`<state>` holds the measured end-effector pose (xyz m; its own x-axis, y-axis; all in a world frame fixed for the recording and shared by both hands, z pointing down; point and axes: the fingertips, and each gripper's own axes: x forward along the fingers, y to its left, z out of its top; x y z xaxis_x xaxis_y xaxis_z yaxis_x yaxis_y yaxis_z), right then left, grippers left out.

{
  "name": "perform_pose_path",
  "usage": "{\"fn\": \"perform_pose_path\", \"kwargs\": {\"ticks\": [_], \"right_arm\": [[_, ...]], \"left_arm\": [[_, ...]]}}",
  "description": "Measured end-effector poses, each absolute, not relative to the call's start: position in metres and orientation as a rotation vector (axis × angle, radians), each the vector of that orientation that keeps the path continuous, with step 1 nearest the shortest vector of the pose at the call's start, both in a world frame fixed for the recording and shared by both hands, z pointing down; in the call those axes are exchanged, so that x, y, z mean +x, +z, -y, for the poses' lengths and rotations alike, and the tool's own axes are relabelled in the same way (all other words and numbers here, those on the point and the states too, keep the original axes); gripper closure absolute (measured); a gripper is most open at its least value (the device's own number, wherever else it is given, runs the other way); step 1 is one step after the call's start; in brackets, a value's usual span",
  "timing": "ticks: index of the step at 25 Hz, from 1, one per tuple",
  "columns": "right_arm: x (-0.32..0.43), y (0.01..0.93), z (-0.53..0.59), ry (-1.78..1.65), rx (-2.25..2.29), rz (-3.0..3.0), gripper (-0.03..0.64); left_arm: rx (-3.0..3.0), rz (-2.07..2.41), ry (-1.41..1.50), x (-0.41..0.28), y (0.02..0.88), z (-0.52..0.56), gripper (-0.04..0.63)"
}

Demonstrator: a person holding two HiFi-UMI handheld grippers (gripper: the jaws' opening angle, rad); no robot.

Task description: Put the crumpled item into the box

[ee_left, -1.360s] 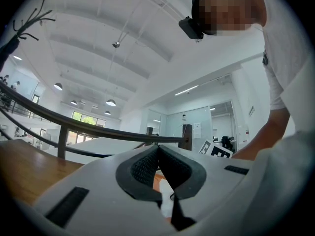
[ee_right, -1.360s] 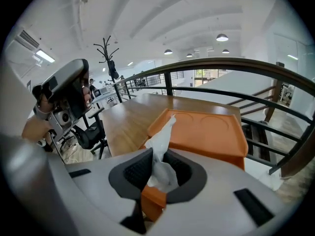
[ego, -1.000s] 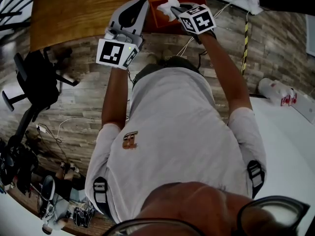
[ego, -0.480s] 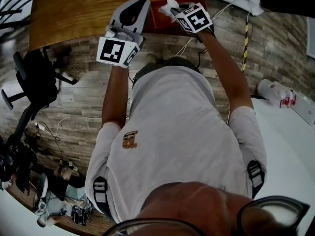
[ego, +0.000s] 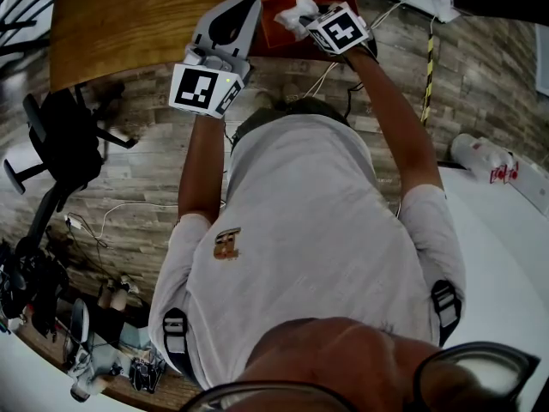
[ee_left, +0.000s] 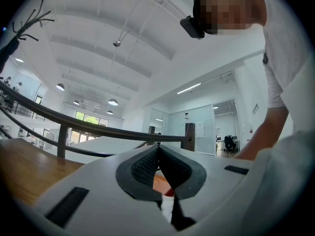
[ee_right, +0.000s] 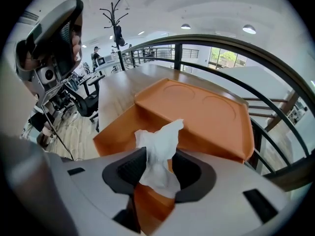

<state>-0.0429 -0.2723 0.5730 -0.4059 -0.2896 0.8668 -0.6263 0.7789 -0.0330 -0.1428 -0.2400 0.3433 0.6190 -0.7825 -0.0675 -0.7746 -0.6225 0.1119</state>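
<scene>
- Underneath everything, looking down on a wood-plank floor [ego: 137, 178], with loose cables [ego: 120, 209] trailing across it at the left.
- Taking in a wooden table [ego: 129, 24] along the top of the head view, and running away beside a dark railing [ee_right: 236, 48] in the right gripper view.
- Filling the middle of the head view with a person's white shirt [ego: 300, 247], both bare forearms reaching up toward the table's near edge.
- Passing a black office chair [ego: 64, 144] standing on the floor at the left, well apart from the box end of the table.
- Finding an orange box [ee_right: 115, 132] sitting at the table's near edge, its lid [ee_right: 206, 117] tilting up and back, its open inside lying right below the right gripper.
- Holding the left gripper [ee_left: 158, 149] over the table just beside the box, pads pressing together at the tips with nothing between them, marker cube [ego: 204, 90] facing the head camera.
- Holding the right gripper [ee_right: 160, 171] above the box's opening, jaws opening, pads standing apart on either side of the crumpled item and not squeezing it.
- Spotting the crumpled item [ee_right: 160, 151], a white tissue, sitting loosely between the right gripper's pads, one corner poking up above them and the lower part hanging toward the orange inside of the box.
</scene>
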Motion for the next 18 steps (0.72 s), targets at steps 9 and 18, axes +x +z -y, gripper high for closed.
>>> {"fn": "perform_pose_path", "kwargs": {"ticks": [9,18], "right_arm": [[-0.031,0.577,0.278,0.428,0.732,1.971,0.393],[-0.024,0.593,0.27,0.417,0.713,1.912,0.389]], "left_arm": [[2.753,1.322,-0.154,-0.142,0.349,0.241,0.575],[2.749,1.311,-0.14,-0.138,0.354,0.24,0.575]]}}
